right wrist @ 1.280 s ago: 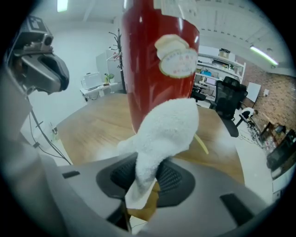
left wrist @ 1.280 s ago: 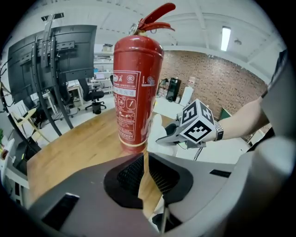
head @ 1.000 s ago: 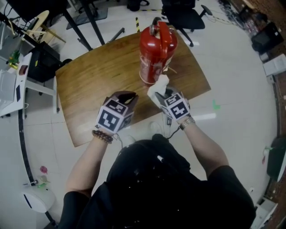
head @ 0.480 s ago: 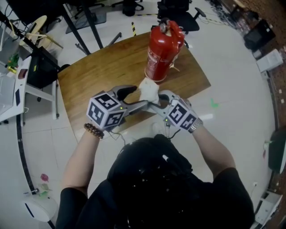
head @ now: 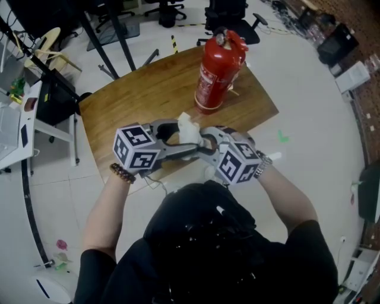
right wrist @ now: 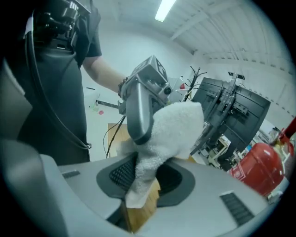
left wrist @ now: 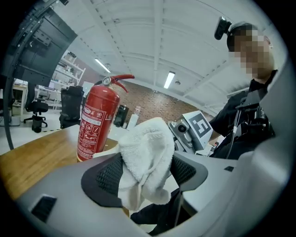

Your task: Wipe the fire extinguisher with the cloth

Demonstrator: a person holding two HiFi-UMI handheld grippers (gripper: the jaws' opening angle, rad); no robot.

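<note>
A white cloth (head: 186,130) is bunched between two hand-held grippers that meet over the near edge of a wooden surface (head: 142,89). The right gripper (right wrist: 148,178) has its fingers (right wrist: 121,173) clamped on the lower part of the cloth, and a loose corner hangs down below them. The left gripper (left wrist: 148,173) comes in from the opposite side. Its fingers (left wrist: 104,179) have just been opening and now stand wide apart, with the top of the bundle between them; they do not squeeze it. One left finger lies against the cloth just above the right fingers. The red fire extinguisher (head: 215,72) stands upright on the surface beyond both pairs of fingers, well apart from the cloth and touched by neither gripper, its black gauge and red lever at the top. The person's left wrist wears a beaded bracelet (head: 122,173). Behind the extinguisher, a black office chair (head: 228,16) stands on the pale floor.
</note>
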